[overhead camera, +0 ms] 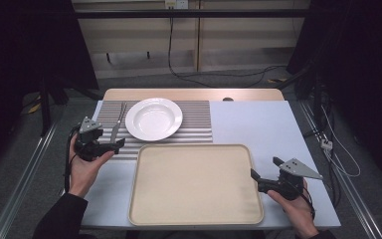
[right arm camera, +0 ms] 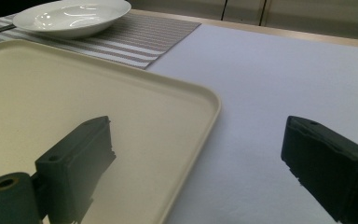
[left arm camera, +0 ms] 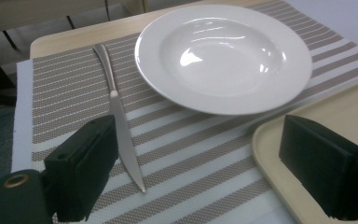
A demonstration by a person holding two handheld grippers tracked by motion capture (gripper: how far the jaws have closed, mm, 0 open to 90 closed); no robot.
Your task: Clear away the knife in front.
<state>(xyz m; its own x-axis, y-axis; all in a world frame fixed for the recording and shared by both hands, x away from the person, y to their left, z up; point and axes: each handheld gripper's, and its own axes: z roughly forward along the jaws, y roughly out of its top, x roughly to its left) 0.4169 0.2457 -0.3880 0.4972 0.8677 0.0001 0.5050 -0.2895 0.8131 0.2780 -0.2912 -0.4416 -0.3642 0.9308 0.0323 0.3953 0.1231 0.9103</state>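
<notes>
The slim silver metal table knife (left arm camera: 119,116) lies flat on the grey-and-white striped placemat (left arm camera: 191,149) near the far left corner of the table (overhead camera: 258,124), just beside the left rim of the round white ceramic deep plate (left arm camera: 223,56), with its tip pointing to the near edge. The left tongs (left arm camera: 196,172) are spread wide with nothing between them, and one jaw stands just beside the blade. I judge the risk is a bad pinch: the knife is thin and low, so the jaws may slide over it, push it against the plate, or catch the placemat and drag it. The left hand (overhead camera: 87,164) holds its tool nearly level, aimed to the right. The right tongs (overhead camera: 263,172) are also spread, empty, over the right rim of the beige plastic tray (overhead camera: 144,174), near the table's right edge.
</notes>
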